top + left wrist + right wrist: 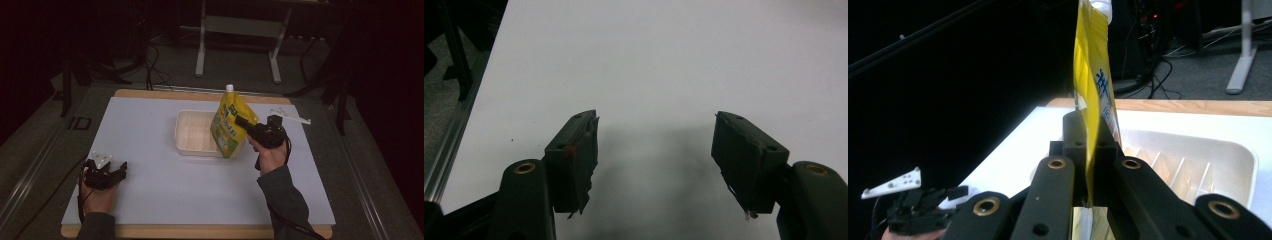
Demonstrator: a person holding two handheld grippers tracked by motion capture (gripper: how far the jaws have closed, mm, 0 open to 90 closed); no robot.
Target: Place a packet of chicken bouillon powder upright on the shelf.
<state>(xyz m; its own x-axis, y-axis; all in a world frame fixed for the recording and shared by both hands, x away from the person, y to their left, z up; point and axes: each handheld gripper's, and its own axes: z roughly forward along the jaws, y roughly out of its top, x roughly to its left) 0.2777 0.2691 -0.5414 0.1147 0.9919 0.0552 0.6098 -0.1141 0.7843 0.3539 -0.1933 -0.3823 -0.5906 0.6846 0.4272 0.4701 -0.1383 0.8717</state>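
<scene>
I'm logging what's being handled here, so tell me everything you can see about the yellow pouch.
The pouch is a flat, flexible yellow refill bag, seemingly of glossy plastic film, with a green patch, blue print and a white screw cap at its top. It is held roughly upright, cap up and leaning a little, over the right end of the white tray. The right gripper is shut on its side edge, the film pinched between both jaws. Whether its bottom touches the tray cannot be told.
</scene>
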